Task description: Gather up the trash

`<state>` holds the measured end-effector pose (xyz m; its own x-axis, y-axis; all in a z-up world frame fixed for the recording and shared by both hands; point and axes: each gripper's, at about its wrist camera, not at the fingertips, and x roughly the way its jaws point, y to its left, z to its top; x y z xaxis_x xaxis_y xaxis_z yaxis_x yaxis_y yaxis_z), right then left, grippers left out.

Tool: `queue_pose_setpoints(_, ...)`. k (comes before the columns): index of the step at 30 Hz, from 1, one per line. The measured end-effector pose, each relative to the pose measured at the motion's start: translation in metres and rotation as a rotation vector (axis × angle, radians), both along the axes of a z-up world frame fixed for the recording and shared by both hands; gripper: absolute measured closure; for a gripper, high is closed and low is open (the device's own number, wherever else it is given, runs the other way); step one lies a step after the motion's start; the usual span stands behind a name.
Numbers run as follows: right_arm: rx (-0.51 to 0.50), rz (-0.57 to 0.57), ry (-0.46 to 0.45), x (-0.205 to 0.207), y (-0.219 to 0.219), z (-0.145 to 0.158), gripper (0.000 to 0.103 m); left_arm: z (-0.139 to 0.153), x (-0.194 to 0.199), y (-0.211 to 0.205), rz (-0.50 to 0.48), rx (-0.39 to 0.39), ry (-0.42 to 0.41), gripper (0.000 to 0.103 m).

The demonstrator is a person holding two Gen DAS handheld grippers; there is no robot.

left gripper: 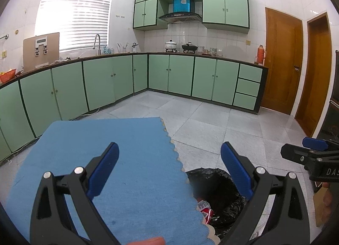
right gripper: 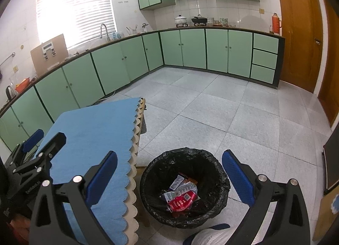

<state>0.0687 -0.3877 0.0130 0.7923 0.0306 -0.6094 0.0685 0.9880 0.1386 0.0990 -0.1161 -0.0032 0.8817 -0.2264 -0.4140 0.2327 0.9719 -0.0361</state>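
- Left gripper (left gripper: 169,156) is spread wide and empty above the blue cloth (left gripper: 106,160).
- Right gripper (right gripper: 169,164) is likewise spread and empty.
- Red can (right gripper: 183,199) and wrappers (right gripper: 180,183) lie inside the black-lined bin (right gripper: 152,173), right of the table.

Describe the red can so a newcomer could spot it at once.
Find the table with the blue cloth; on the floor beside it stands a bin lined with a black bag. Inside, among pale wrappers, lies the red can, on its side, the only bright red item there.
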Motion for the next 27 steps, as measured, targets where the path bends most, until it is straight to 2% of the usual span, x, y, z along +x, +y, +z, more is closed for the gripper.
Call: queue_pose_setpoints(27,-0.001,0.004,-0.001,0.0008,0.0042,-0.0003,0.006,0.0011,-0.0016,0.0045,0.002,-0.001,0.001,0.009)
